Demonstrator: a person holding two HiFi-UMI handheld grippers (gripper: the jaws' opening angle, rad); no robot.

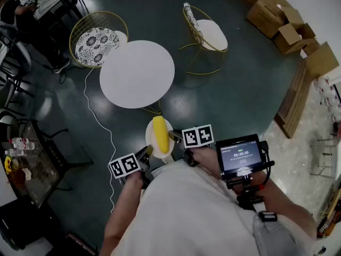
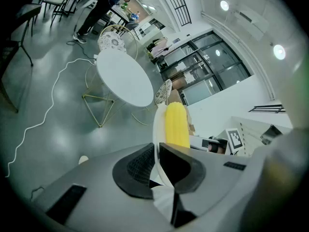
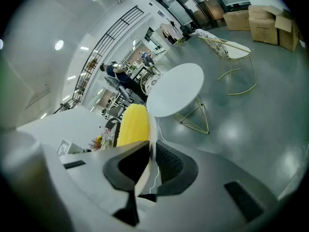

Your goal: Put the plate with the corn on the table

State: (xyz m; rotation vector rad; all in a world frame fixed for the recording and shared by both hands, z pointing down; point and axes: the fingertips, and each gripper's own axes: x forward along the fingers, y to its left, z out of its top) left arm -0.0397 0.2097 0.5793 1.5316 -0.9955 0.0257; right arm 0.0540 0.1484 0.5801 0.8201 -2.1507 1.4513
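Over the dark green floor (image 1: 240,79), short of the round white table (image 1: 137,73), the small white round plate (image 1: 151,141) hangs in the air with the yellow corn cob (image 1: 160,134) lying lengthwise on it, so the task's thing is carried and not yet set down. At its near-left rim the left gripper (image 1: 146,153) pinches it, and the right gripper (image 1: 174,136) pinches the opposite rim. Each gripper view shows the dark ribbed pads pressed onto the thin plate edge, with the cob just beyond. Holding two opposite edges most likely keeps the plate level, so the loose cob does not roll off on the way to the table. As for writing, the marker cubes (image 1: 197,136) on the grippers bear only black-and-white square patterns. The black-framed screen (image 1: 241,156) by the right forearm shows a row of digits too small to read, and no brand shows anywhere.
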